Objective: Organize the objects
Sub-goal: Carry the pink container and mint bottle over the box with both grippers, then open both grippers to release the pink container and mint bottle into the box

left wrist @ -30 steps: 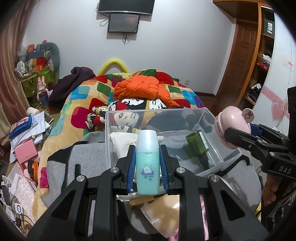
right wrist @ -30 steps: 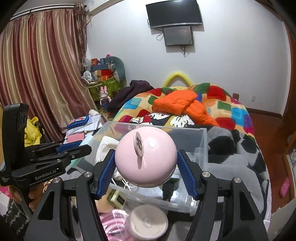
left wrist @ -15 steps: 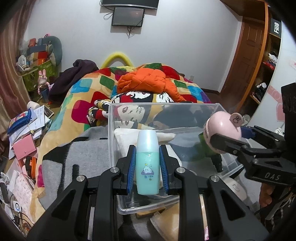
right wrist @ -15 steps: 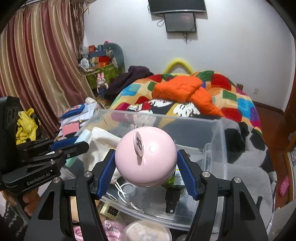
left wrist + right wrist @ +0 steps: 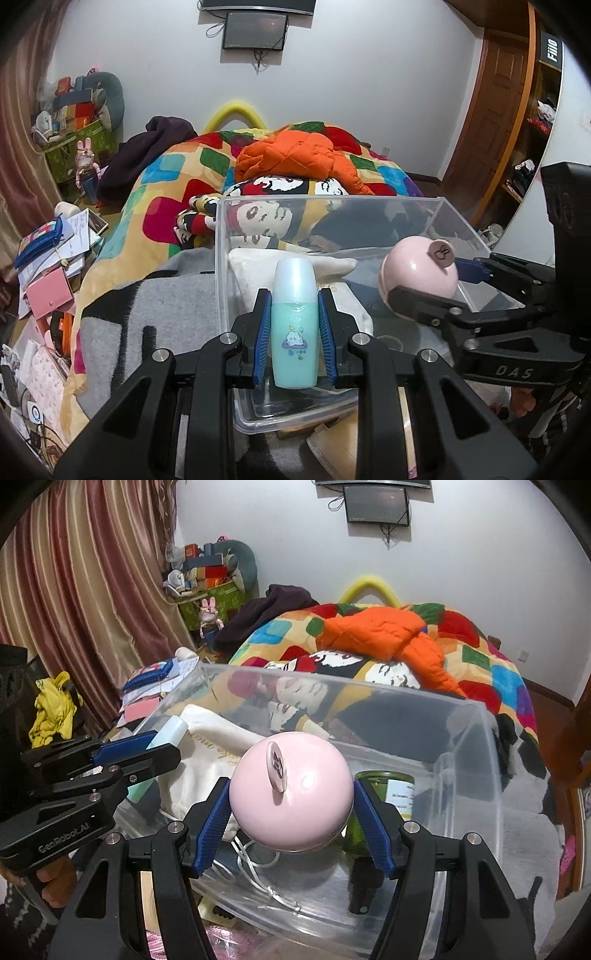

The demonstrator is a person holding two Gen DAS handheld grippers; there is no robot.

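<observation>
A cloth pouch (image 5: pixel 295 266) and green jar (image 5: pixel 388 794) already lie in the clear bin (image 5: pixel 221 258); 2 items remain: left gripper (image 5: pixel 294 325) clamps the teal bottle (image 5: pixel 294 332), right gripper (image 5: pixel 291 819) grasps the pink ball (image 5: pixel 291 794), both above it.

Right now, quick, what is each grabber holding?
Left gripper: shut on the teal bottle.
Right gripper: shut on the pink ball-shaped thing.

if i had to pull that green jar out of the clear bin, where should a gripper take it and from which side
Probably by its upper body, coming straight down from above. The green jar stands upright inside the clear bin, close to the bin's right-hand wall, which blocks a sideways approach. The pink round thing held in the right gripper covers its lower left part.
</observation>
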